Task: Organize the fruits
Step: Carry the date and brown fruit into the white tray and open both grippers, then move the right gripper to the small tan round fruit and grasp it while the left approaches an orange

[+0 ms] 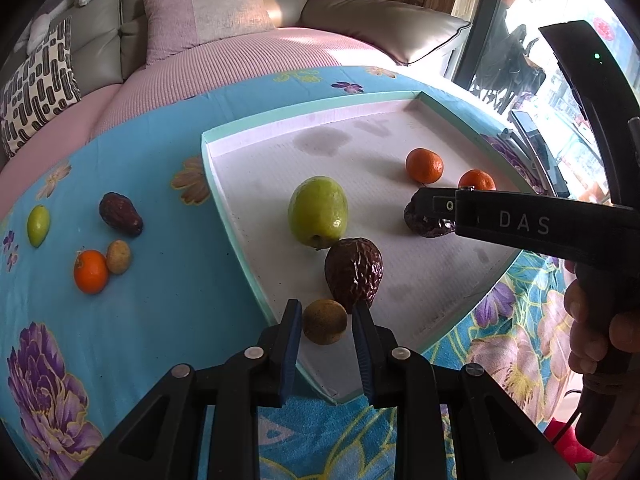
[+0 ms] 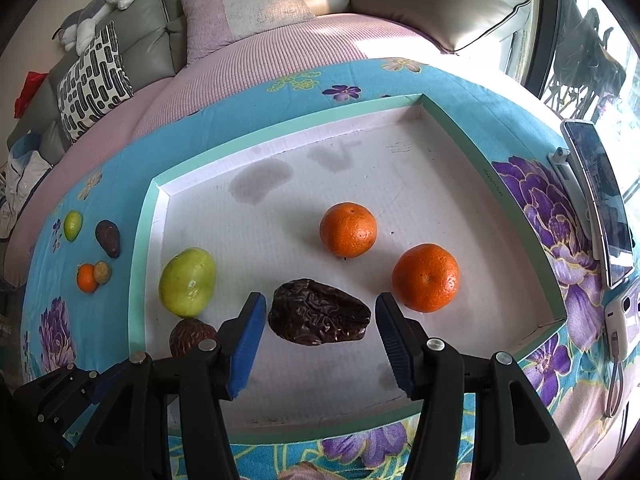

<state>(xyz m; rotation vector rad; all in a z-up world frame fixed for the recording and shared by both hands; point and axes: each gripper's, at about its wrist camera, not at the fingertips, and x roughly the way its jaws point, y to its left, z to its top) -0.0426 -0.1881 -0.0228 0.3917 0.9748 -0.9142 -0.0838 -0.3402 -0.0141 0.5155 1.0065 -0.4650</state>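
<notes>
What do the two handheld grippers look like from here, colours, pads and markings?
Both are black plastic scissor-link frames with silver rivets and ribbed blue finger pads. The left gripper shows the same pads. The right gripper, seen side-on from the left camera, carries white "DAS" lettering, and a green indicator light glows on the black part above it.

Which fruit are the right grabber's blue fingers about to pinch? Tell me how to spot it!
Find the white tray with the mint-green rim on the blue flowery cloth. Near its front edge, between the open right gripper fingers, lies a wrinkled dark date. It is dark brown and shrivelled, unlike the smooth oranges beside it.
</notes>
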